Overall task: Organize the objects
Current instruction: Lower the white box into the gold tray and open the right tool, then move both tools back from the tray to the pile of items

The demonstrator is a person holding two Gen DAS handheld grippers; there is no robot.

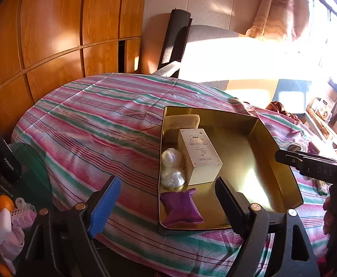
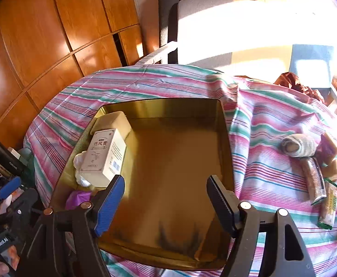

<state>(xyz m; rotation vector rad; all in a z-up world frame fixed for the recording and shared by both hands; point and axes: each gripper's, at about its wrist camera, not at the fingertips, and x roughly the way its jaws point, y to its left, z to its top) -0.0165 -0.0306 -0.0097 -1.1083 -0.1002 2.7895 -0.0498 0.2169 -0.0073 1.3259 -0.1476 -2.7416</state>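
Observation:
A gold tin tray (image 1: 279, 161) (image 2: 168, 106) lies on the striped cloth. Along its left side lie a cream box (image 1: 200, 157) (image 2: 103, 157), a tan block (image 1: 182, 121) (image 2: 113, 122), clear-wrapped white lumps (image 1: 171, 168) (image 2: 79, 161) and a purple packet (image 1: 181, 206) (image 2: 76, 197). My left gripper (image 1: 166, 205) is open and empty, low over the tray's near left corner. My right gripper (image 2: 165, 204) is open and empty above the tray's bare middle. Loose items lie on the cloth at right: a white roll (image 2: 300, 147), a long dark packet (image 2: 314, 182) and small snack packs (image 2: 330, 205).
The striped cloth (image 1: 94, 124) covers a round table. Wooden cabinets (image 1: 53, 34) stand behind at left, a dark chair (image 1: 175, 37) at the back. A black flask (image 1: 2, 152), an orange (image 1: 4, 203) and pink items (image 1: 22, 214) crowd the left edge.

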